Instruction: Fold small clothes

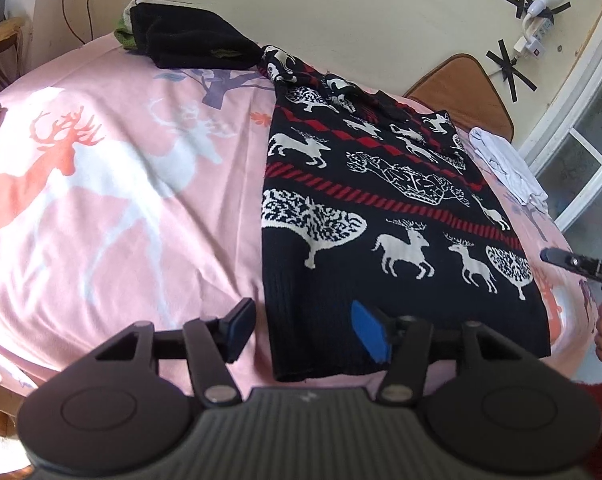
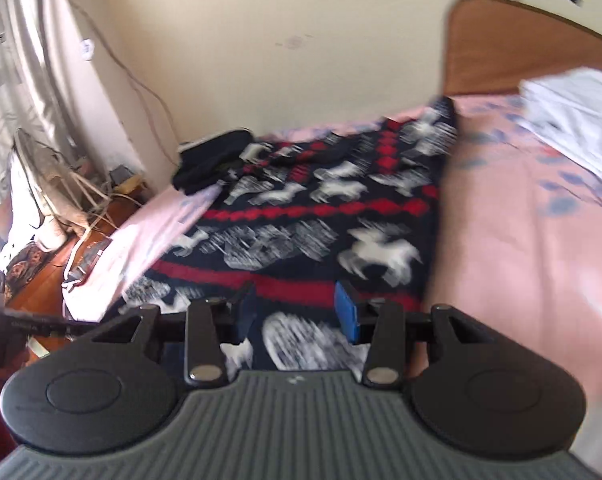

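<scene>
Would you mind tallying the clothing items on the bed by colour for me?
Black with reindeer pattern: 1, the sweater
Plain black: 1, the folded black garment
Green: 1, the green garment beneath the black one
White: 1, the crumpled white garment
Total: 4

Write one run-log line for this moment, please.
left claw: open | right claw: open | sweater: flat on bed, unheld

We are seeing the black reindeer-patterned sweater (image 1: 381,208) lying flat, lengthwise on the pink bedsheet (image 1: 121,200), sleeves folded in.
</scene>
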`<action>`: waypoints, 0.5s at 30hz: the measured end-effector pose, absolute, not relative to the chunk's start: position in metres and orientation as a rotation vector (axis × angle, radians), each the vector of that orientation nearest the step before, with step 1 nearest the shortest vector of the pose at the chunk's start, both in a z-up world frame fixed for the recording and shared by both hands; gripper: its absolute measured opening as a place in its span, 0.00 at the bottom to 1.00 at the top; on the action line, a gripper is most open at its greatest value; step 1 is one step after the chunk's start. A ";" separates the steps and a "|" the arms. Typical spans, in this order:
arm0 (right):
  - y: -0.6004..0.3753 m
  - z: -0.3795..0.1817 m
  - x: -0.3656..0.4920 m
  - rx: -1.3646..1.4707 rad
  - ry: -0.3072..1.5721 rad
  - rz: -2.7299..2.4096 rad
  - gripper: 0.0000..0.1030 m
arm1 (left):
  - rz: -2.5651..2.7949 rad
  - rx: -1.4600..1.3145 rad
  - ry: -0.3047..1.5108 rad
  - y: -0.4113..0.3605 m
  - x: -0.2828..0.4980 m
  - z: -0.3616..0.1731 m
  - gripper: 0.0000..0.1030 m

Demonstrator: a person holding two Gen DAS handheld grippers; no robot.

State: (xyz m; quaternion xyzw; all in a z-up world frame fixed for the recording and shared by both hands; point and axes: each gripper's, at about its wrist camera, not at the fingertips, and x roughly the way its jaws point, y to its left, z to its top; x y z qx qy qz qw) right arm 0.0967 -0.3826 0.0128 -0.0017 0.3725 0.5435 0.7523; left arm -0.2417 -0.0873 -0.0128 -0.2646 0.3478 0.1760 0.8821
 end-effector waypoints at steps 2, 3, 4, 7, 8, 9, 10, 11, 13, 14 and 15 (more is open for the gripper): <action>-0.401 0.007 0.086 -0.022 0.823 1.134 0.46 | 0.364 -0.522 0.740 -0.088 -0.239 -0.013 0.44; -0.408 0.003 0.080 -0.019 0.833 1.116 0.46 | 0.371 -0.499 0.749 -0.089 -0.239 -0.012 0.36; -0.413 -0.002 0.075 -0.010 0.850 1.108 0.45 | 0.383 -0.469 0.761 -0.090 -0.239 -0.012 0.27; -0.419 -0.019 0.059 0.011 0.914 1.124 0.40 | 0.376 -0.463 0.783 -0.090 -0.241 -0.012 0.06; -0.420 -0.021 0.052 0.012 0.893 1.123 0.38 | 0.374 -0.466 0.787 -0.091 -0.242 -0.012 0.06; -0.420 -0.022 0.046 0.006 0.877 1.118 0.37 | 0.372 -0.471 0.787 -0.091 -0.244 -0.011 0.06; -0.420 -0.021 0.043 -0.003 0.871 1.111 0.30 | 0.367 -0.486 0.782 -0.089 -0.246 -0.010 0.06; -0.417 -0.022 0.044 -0.016 0.881 1.104 0.19 | 0.362 -0.512 0.770 -0.085 -0.249 -0.009 0.06; -0.416 -0.022 0.050 0.001 0.900 1.109 0.07 | 0.352 -0.593 0.720 -0.074 -0.255 -0.002 0.06; -0.415 -0.020 0.052 0.012 0.907 1.123 0.07 | 0.349 -0.633 0.689 -0.068 -0.259 0.001 0.06; -0.415 -0.017 0.055 0.029 0.910 1.139 0.07 | 0.344 -0.665 0.661 -0.063 -0.261 0.005 0.06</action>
